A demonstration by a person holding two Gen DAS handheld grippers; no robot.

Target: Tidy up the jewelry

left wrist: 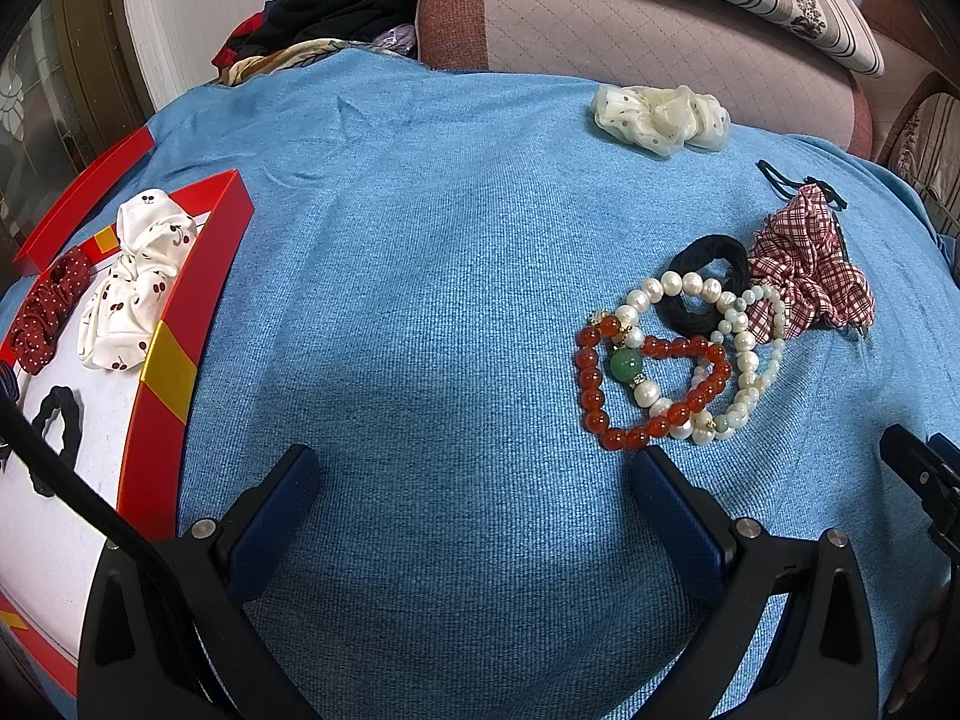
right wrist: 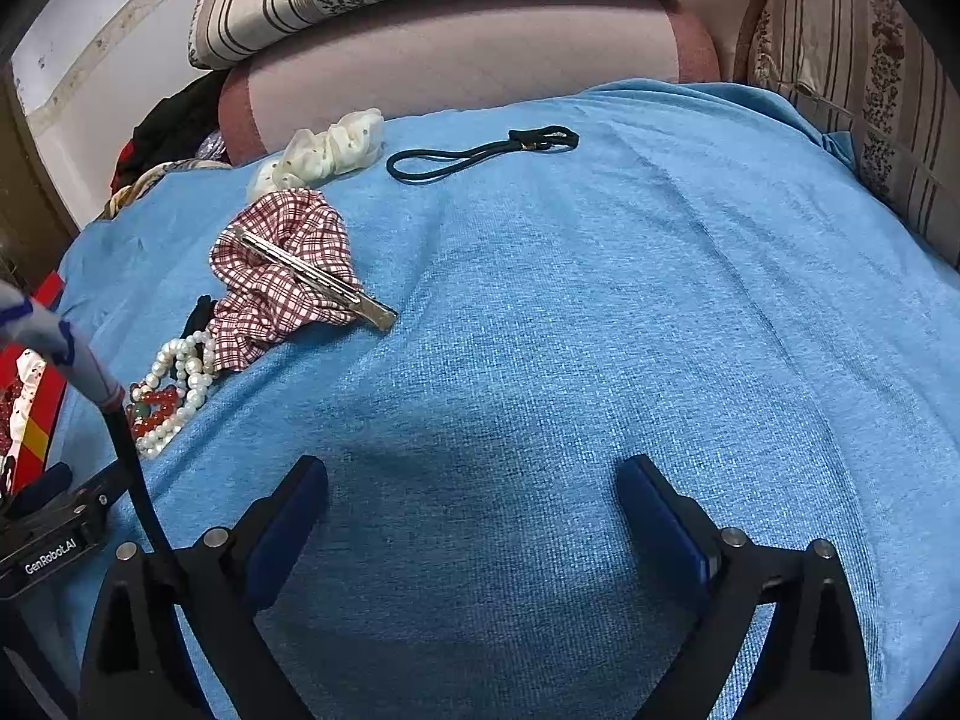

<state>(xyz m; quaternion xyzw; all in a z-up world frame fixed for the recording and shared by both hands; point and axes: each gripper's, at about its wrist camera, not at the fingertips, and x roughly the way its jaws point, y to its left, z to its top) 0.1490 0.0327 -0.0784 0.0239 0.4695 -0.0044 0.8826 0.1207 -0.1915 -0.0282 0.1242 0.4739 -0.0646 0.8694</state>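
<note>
Blue cloth (left wrist: 420,300) is spread over the whole work surface, with a quilted pink cushion (left wrist: 630,18) and striped pillows seen along the top of both views. At far left of the left wrist view a red tray (left wrist: 180,312) is placed, already loaded with a dark red dotted scrunchie (left wrist: 48,312), a white cherry-print scrunchie (left wrist: 129,288) and a black hair tie (left wrist: 54,420); it is judged to be the collection spot, so sorting looks partly done. The left gripper (left wrist: 474,468) is held over bare cloth at bottom centre, fingers wide apart, nothing between them. Right of centre, a red bead bracelet (left wrist: 600,396) and pearl bracelets (left wrist: 708,324) are tangled together, overlapping a black scrunchie (left wrist: 708,282) and touching a plaid scrunchie (left wrist: 804,276); these are still to be sorted. A cream scrunchie (left wrist: 660,114) is left apart at upper right. In the right wrist view, the same pile is seen at the left, with a metal hair clip (right wrist: 318,276) lying across the plaid scrunchie and a thin black elastic (right wrist: 474,156) at upper centre. The right gripper (right wrist: 474,480) is held over empty cloth, fingers spread fully, holding nothing, presumably readied for a next pick.
</note>
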